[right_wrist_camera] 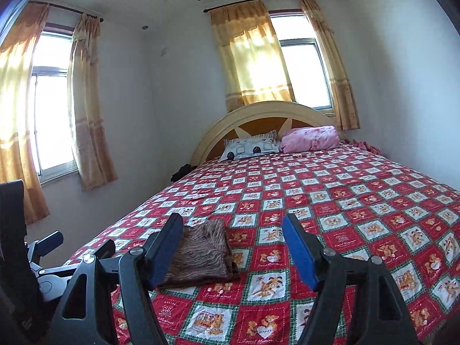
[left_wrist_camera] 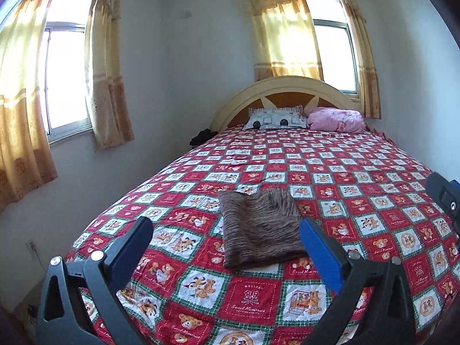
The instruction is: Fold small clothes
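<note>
Bed (left_wrist_camera: 330, 172): red-and-white bear quilt, two pillows at the headboard.
Cloth (left_wrist_camera: 258, 230): brown, striped, folded, flat on the quilt near the foot.
Left hand-held gripper (left_wrist_camera: 227, 244): fingers spread wide, grasping nothing, raised over the bed foot, aimed at the cloth.
Right hand-held gripper (right_wrist_camera: 233, 247): likewise wide apart, empty, cloth just left of its aim.

One brown folded garment (left_wrist_camera: 258, 230) lies ahead of the two grippers, left gripper (left_wrist_camera: 225, 230) and right gripper (right_wrist_camera: 233, 227). Beyond it: two pillows, a patterned pillow (left_wrist_camera: 274, 119) and a pink pillow (left_wrist_camera: 336, 119), and two curtained windows.
</note>
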A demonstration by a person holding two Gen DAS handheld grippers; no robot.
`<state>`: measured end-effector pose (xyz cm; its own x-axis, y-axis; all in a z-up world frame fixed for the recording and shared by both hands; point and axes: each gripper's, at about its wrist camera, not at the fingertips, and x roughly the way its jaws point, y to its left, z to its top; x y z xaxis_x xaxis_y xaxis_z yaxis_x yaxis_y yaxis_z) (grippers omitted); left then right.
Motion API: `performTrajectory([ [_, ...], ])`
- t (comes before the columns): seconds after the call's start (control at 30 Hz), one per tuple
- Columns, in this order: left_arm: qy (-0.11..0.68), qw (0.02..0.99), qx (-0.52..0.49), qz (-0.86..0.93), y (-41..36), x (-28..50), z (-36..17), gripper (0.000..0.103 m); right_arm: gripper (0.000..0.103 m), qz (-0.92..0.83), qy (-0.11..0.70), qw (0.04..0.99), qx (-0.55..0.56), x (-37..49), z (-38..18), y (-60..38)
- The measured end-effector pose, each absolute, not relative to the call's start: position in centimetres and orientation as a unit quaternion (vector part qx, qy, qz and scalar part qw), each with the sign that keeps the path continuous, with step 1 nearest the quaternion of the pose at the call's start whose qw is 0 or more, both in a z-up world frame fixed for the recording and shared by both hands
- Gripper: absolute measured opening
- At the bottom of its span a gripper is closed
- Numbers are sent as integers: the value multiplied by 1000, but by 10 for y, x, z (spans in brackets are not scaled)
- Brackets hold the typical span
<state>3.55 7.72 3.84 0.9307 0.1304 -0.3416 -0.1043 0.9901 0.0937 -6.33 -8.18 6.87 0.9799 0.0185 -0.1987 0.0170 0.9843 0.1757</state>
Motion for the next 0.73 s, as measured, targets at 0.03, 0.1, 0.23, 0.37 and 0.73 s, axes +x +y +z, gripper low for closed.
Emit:
performTrajectory([
  [0.03, 175, 982, 40, 60, 77, 35, 39, 103, 72, 0, 99, 991, 90, -64, 69, -82],
  [0.1, 174, 982, 43, 60, 76, 35, 39, 103, 72, -3, 95, 991, 93, -67, 69, -84],
  [0.23, 169, 983, 36, 59, 77, 32, 42, 103, 72, -10, 80, 992, 93, -74, 71, -85],
  [0.37, 170, 980, 52, 91, 75, 33, 42, 103, 72, -12, 71, 994, 86, -78, 74, -83],
  [0.73, 196, 977, 36, 82, 89, 45, 35, 103, 72, -20, 79, 992, 96, -78, 67, -86],
])
